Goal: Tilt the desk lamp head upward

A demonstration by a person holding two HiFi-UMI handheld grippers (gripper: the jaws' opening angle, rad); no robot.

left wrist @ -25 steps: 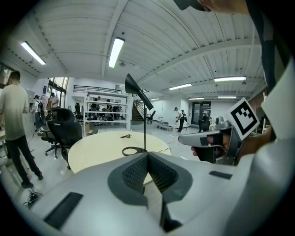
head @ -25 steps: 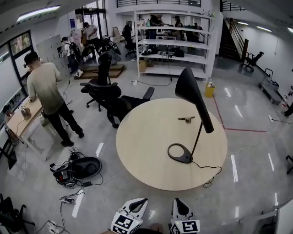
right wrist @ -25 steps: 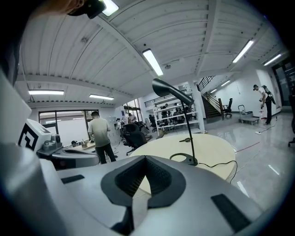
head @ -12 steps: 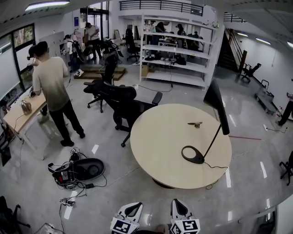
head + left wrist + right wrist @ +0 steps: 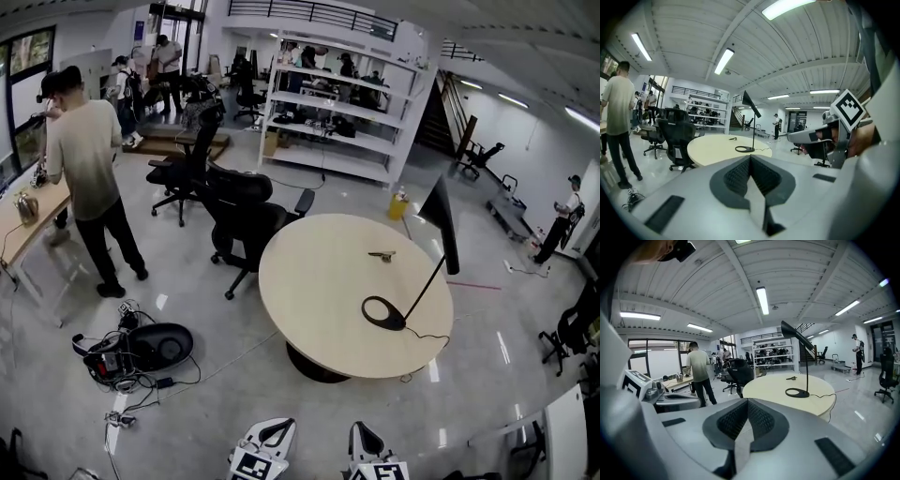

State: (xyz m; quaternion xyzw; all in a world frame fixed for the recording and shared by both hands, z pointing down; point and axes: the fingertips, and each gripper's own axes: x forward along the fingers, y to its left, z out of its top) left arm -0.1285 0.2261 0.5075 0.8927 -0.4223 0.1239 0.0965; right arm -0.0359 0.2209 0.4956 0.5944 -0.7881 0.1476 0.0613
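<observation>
You hold the white-and-grey left gripper [image 5: 278,427] and the matching right gripper [image 5: 362,430] low, side by side, close to your body, tips forward. Each has its dark-padded jaws pressed together, nothing between them.

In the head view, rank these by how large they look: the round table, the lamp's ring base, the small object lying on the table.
1. round table
2. ring base
3. small object

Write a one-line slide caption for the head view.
Black desk lamp on a round table; left tongs and right tongs, both shut, at the bottom edge.
</observation>
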